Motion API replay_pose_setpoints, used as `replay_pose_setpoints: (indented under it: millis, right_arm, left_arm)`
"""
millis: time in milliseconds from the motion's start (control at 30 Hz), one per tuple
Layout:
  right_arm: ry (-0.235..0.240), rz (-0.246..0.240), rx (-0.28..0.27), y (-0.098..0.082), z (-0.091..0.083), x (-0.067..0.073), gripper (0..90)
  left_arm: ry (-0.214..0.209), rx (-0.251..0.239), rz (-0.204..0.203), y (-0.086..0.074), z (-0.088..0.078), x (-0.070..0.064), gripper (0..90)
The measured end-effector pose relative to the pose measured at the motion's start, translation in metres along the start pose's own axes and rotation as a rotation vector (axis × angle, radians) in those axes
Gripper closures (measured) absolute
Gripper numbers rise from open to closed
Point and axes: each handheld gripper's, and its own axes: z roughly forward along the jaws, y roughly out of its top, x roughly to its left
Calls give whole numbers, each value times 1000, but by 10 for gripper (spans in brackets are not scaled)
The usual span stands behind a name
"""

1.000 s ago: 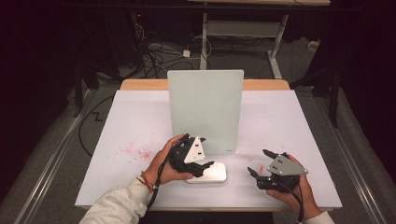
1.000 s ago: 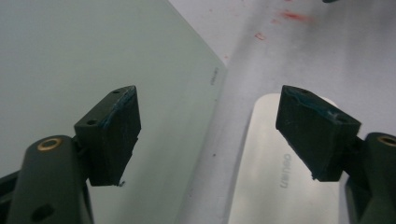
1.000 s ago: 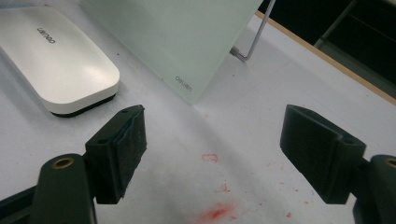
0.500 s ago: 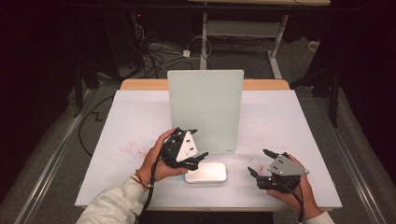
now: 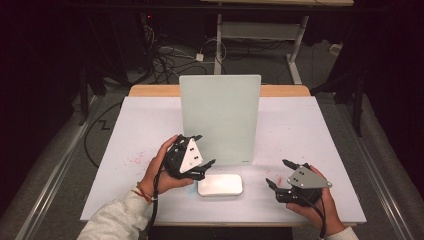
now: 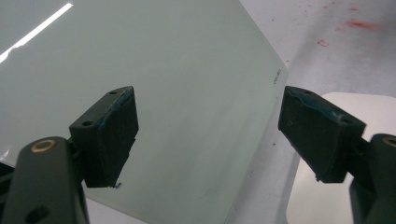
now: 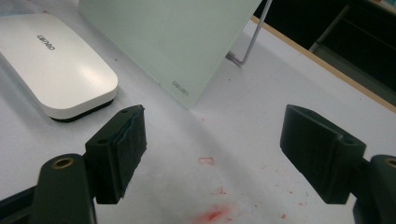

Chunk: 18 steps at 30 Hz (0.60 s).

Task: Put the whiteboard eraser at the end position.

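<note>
1. Since a second ago the left gripper (image 5: 198, 150) has come up off the white eraser block (image 5: 220, 184) and now sits just beside the lower left part of the glass board (image 5: 220, 117); the right gripper (image 5: 280, 174) has stayed where it was.
2. In the left gripper view the two black jaws stand wide apart with nothing between them. They frame the pale green face of the board, whose lower corner with small printed lettering falls between them.
3. In the right gripper view the jaws are likewise spread and empty, over bare table (image 7: 243, 140) marked with red smudges (image 7: 210, 214).
4. The eraser block lies flat on the white table (image 5: 320, 130), in front of the board's lower edge, between the two grippers. Its black underside shows as a thin strip in the right gripper view, where its far end is cut off by the frame.
5. The board stands upright near the table's middle. A thin metal stand leg (image 7: 250, 39) shows behind it; the rest of the support is hidden.
6. The person's left hand (image 5: 160, 167) and right hand (image 5: 320, 207) wrap the gripper bodies.
7. Beyond the table the floor is dark; cables (image 5: 165, 55) are hard to make out.
</note>
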Motion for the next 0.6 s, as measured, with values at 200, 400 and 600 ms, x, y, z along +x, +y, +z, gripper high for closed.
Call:
replay_pose_setpoints:
  millis: [200,400,600]
  right_arm:
    - [-6,6,-2,0,-1,0,231]
    - [-12,7,-10,0,-2,-1,231]
    - [-13,3,-15,1,-3,-1,231]
  left_arm:
    - [20,10,7,-4,-4,0,197]
    - [39,17,13,-10,-9,0,197]
    - [55,12,4,-17,-18,3,196]
